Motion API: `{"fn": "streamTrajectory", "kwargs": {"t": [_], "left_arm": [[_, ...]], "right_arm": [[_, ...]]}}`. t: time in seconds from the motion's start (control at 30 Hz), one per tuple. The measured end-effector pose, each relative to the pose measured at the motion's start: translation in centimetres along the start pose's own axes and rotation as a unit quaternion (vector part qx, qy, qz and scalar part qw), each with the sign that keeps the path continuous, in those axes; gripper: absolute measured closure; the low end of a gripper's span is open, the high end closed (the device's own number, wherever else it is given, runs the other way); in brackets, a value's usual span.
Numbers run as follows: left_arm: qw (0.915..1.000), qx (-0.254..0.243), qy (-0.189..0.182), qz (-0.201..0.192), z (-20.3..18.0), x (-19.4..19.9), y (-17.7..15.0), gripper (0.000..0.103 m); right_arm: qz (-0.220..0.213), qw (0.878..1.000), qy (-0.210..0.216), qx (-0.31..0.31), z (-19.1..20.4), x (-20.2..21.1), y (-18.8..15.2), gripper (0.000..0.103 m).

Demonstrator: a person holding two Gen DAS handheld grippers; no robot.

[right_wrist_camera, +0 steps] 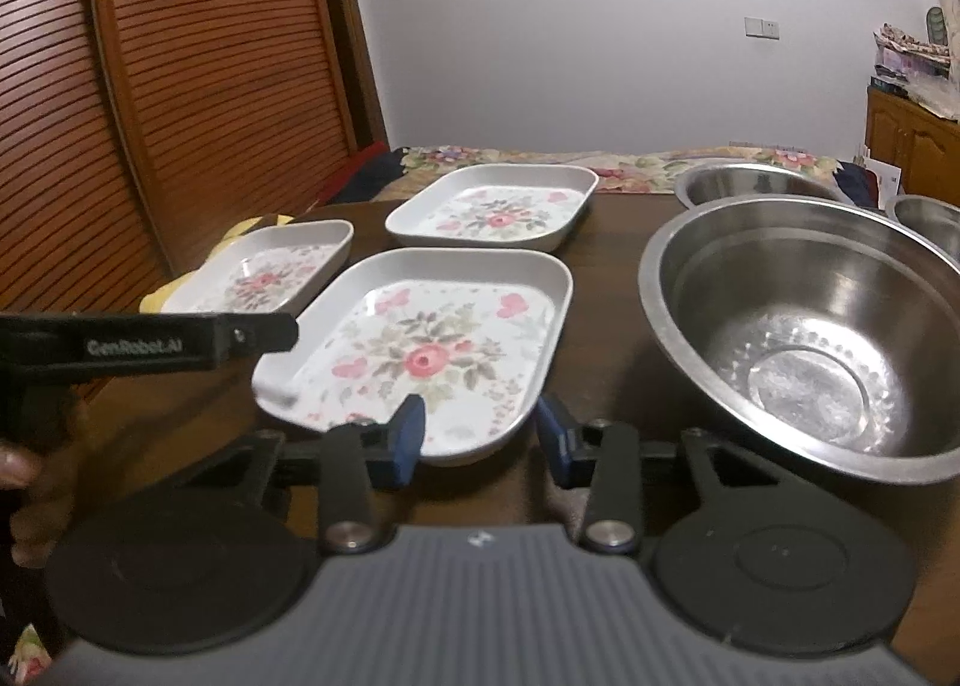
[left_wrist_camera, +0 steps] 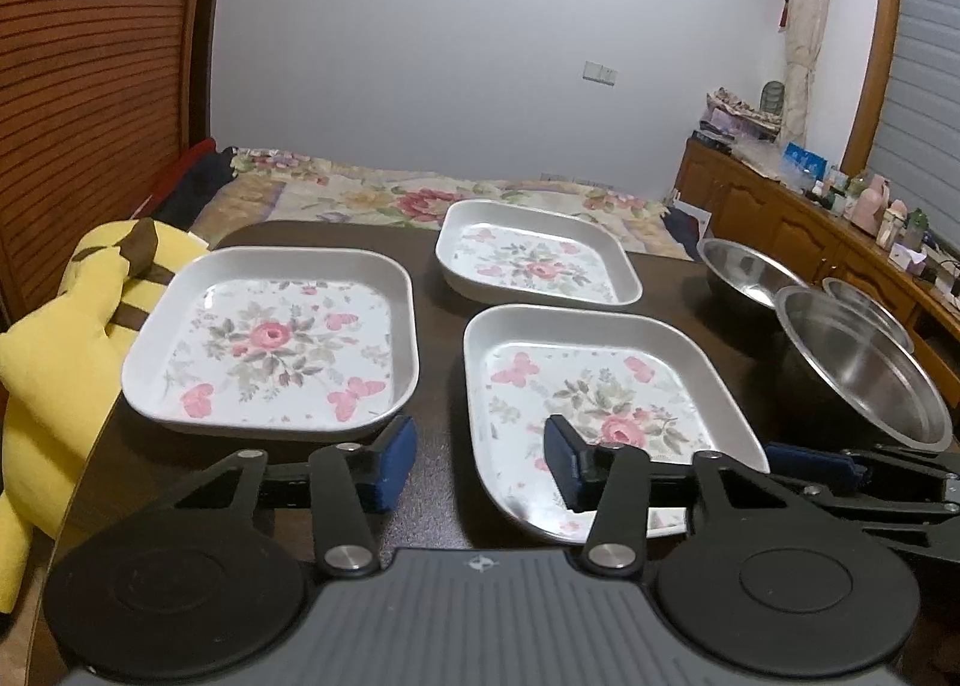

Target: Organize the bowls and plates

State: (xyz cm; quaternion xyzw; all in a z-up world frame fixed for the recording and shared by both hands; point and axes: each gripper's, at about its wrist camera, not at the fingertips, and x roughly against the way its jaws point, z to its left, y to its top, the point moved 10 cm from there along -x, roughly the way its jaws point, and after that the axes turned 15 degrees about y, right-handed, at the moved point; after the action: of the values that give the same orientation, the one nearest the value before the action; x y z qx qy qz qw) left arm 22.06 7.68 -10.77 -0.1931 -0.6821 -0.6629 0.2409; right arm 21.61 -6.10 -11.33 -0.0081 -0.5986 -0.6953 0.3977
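Note:
Three square white plates with rose prints lie on the dark table: a left plate [left_wrist_camera: 270, 338] [right_wrist_camera: 270, 272], a far plate [left_wrist_camera: 534, 257] [right_wrist_camera: 492, 206] and a near plate [left_wrist_camera: 600, 416] [right_wrist_camera: 432, 350]. A large steel bowl [left_wrist_camera: 858, 368] [right_wrist_camera: 816, 326] stands at the right, with two smaller steel bowls [left_wrist_camera: 744, 269] [right_wrist_camera: 750, 182] behind it. My left gripper [left_wrist_camera: 480, 458] is open and empty, between the left plate and the near plate. My right gripper [right_wrist_camera: 480, 437] is open and empty, straddling the near plate's front corner.
A yellow plush toy [left_wrist_camera: 72, 338] lies off the table's left edge. A bed with a floral quilt [left_wrist_camera: 420, 194] lies beyond the table. A wooden cabinet [left_wrist_camera: 810, 230] with clutter runs along the right. A slatted wooden door [right_wrist_camera: 180, 86] stands at left.

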Motion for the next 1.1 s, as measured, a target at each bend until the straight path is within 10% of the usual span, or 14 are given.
{"fn": "streamTrajectory", "kwargs": {"t": [0.53, 1.1], "left_arm": [[0.9996, -0.014, -0.011, 0.023, -0.1, -1.3, -0.8, 0.092], [0.9983, -0.037, -0.042, 0.017, -0.4, 2.6, -2.4, 0.090]], "right_arm": [[-0.003, 1.000, -0.002, -0.013, -0.7, -0.3, 0.1, 0.077], [-0.009, 0.999, 0.013, -0.036, -0.5, 1.3, -0.9, 0.082]]}}
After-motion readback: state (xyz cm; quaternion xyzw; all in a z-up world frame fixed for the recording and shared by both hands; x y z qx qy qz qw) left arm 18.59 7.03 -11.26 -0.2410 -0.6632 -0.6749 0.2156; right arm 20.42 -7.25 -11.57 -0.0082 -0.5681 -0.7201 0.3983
